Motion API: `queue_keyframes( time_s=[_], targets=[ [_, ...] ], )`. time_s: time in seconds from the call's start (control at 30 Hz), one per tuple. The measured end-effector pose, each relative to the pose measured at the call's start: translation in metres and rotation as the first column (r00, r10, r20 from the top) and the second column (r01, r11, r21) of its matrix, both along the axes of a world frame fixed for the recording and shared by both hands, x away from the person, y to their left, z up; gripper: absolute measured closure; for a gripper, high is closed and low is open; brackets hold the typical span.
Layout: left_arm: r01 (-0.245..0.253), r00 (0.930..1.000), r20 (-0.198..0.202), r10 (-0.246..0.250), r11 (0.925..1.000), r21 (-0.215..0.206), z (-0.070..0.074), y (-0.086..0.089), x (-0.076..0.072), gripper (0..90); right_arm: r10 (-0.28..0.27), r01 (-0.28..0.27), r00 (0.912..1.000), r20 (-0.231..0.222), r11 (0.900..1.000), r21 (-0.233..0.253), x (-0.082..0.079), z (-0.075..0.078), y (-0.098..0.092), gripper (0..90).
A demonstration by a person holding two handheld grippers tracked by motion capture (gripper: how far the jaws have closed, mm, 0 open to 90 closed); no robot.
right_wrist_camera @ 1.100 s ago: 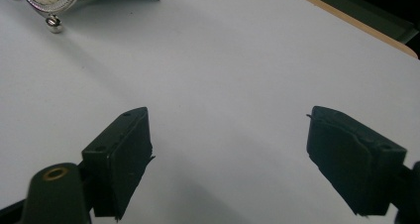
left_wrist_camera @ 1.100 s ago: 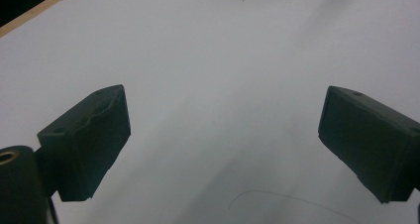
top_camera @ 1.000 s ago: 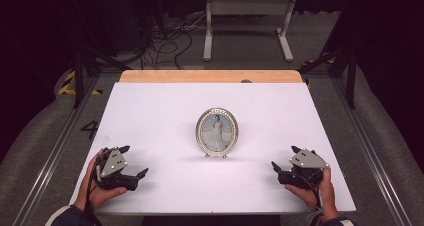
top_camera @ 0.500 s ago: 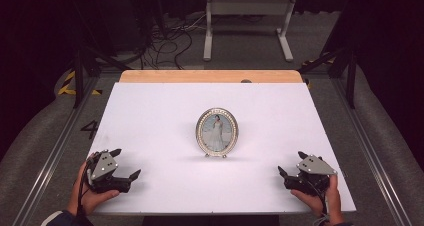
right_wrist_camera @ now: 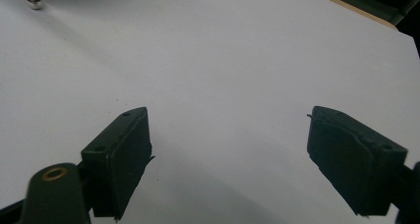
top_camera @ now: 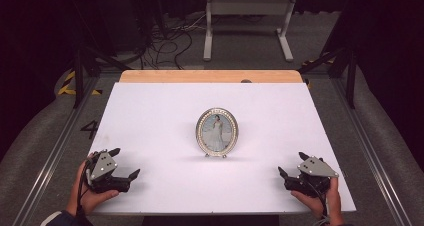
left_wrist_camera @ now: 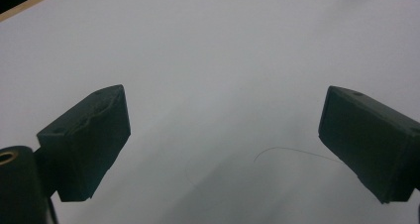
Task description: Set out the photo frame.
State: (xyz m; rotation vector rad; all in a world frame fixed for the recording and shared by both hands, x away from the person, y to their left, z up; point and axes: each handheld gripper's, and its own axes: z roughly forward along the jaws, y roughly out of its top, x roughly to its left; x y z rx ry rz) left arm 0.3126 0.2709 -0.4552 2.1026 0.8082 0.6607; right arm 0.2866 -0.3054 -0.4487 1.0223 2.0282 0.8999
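I held my left hand-held gripper [top_camera: 125, 163] low over the near left corner of the white-topped table [top_camera: 150, 116], its two black jaws spread wide with only bare white surface between them. In the left gripper view the same left hand-held gripper [left_wrist_camera: 223, 149] looked across the plain sheet, and a thin hair-like line lay on the surface close to one jaw.

My right hand-held gripper [top_camera: 292, 165] sat over the near right corner, its jaws likewise spread apart and pinching nothing. The right gripper view showed that right hand-held gripper [right_wrist_camera: 228, 159] pointing over empty white surface.

The small oval silver-rimmed picture frame [top_camera: 217, 132], holding a photo of a figure in a long white dress, stood upright on little ball feet ahead of both grippers. It stood between them, to the right of my left one and to the left of my right one, and well apart from each. One shiny foot of the frame [right_wrist_camera: 33, 0] peeked in at the far upper left of the right gripper view.

Beyond the frame, a light wooden strip [top_camera: 210, 76] ran along the table's far edge. I could read no brand or label on the frame or the grippers; a painted mark like a "4" [top_camera: 91, 130] sat on the floor to the left of my left gripper.
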Motion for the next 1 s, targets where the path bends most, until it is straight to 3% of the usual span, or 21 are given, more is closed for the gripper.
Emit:
queue_keyframes(
  time_s=[0.37,0.53,1.0],
  targets=[
    [0.005,1.0,-0.007,-0.005,1.0,-0.007,-0.0005,-0.0016,0.0013,6.3,0.003,-0.003,1.0,-0.003,1.0,0.002,0.0007,-0.0016,-0.0003,17.3],
    [0.002,1.0,-0.006,-0.002,0.9999,-0.014,0.0001,-0.0014,0.0008,6.4,0.002,-0.002,1.0,-0.004,0.999,0.042,0.0003,0.0018,-0.001,17.0],
    [-0.002,1.0,-0.008,0.002,0.9997,-0.023,-0.0003,-0.0023,0.0035,6.9,-0.01,0.01,0.9999,0.005,0.999,0.039,0.0003,0.0021,-0.0033,16.8]
  ],
)
